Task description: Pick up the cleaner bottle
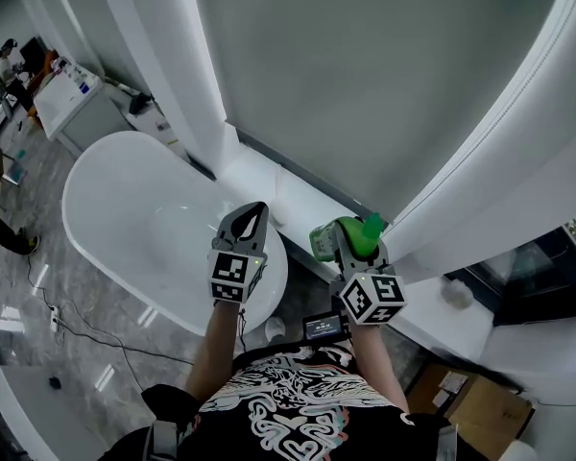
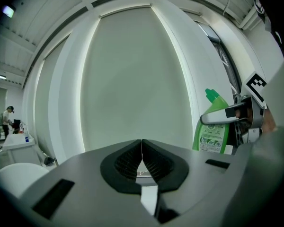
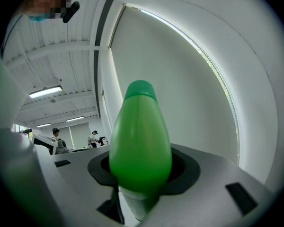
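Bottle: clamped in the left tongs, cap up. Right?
Not quite: the right tongs clamp the bottle, cap up. The right gripper view shows it between them. The left tongs are shut on nothing.

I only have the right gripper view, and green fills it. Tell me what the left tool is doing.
Observer: The left tool is shut, its jaws together with nothing between them.
Operator: Say where it sits.
Observer: In the head view it hangs over one end of the white bathtub, apart from the right tool.
Operator: Describe the bottle from the side.
Observer: The cleaner bottle is upright, cap up, with a printed label. A jaw of the right tool crosses it above the label.
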Demonstrator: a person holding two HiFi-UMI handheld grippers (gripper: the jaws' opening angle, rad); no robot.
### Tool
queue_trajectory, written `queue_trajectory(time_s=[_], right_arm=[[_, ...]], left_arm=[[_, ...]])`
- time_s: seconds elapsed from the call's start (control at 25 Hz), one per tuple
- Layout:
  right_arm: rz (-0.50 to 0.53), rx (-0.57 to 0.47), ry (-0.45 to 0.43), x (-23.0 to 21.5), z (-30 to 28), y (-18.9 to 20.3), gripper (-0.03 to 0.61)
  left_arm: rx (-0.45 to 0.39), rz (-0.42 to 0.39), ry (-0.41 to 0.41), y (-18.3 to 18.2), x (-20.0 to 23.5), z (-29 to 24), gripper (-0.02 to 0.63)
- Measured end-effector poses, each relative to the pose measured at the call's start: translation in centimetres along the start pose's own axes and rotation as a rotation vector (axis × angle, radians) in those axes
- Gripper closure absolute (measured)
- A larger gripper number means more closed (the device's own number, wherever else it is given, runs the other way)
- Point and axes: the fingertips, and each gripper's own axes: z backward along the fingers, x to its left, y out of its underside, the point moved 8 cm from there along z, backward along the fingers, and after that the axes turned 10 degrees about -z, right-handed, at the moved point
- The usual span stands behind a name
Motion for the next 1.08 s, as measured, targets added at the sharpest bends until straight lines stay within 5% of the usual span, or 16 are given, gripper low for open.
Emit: queue_trajectory(time_s=[1.08], right_arm=[[-0.023,0.032,-0.004,1.1,-0.1,0.7,0.374]], left_arm=[[0.007,-0.001,-0.040,0.1,1.5,2.4,0.597]])
